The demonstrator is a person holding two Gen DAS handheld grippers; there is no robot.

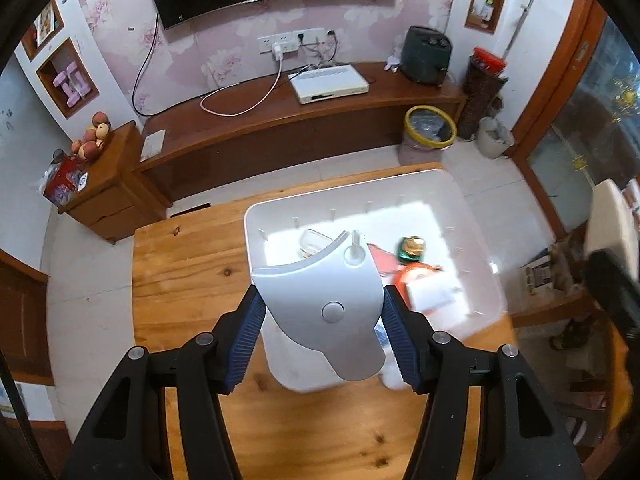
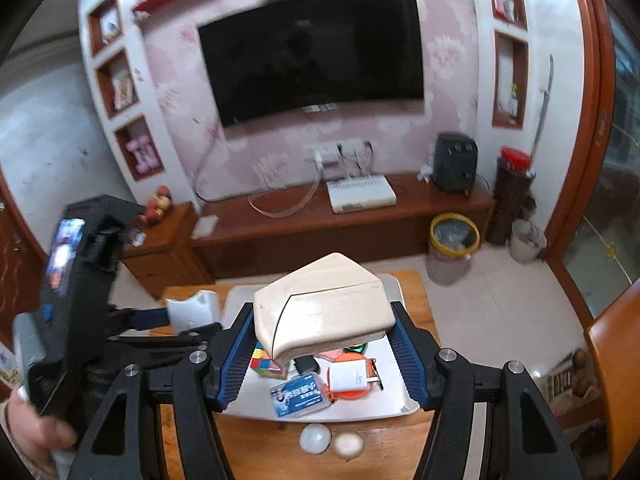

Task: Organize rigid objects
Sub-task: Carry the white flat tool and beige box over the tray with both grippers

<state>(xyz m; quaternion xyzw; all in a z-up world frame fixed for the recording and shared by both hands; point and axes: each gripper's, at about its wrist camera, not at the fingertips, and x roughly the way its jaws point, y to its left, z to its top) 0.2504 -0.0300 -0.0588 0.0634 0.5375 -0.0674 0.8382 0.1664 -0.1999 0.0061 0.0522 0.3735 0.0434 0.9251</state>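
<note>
My left gripper (image 1: 324, 320) is shut on a grey-white curved plastic piece (image 1: 324, 296) with a round button, held above the near left part of a white tray (image 1: 280, 212) on the wooden table (image 1: 188, 272). My right gripper (image 2: 322, 334) is shut on a cream-coloured rounded case (image 2: 324, 312), held above the same tray (image 2: 384, 404). In the tray lie a puzzle cube (image 2: 264, 362), a white charger on an orange disc (image 2: 350, 376), a blue card (image 2: 298, 396) and a green-gold object (image 1: 410, 248). The left gripper with its piece shows at the left of the right wrist view (image 2: 192, 310).
Two small white round objects (image 2: 316, 438) lie on the table in front of the tray. A low wooden TV bench (image 1: 280, 120) with a white box stands behind, a yellow-rimmed bin (image 1: 428, 128) beside it. A wooden chair (image 2: 616, 360) is at the right.
</note>
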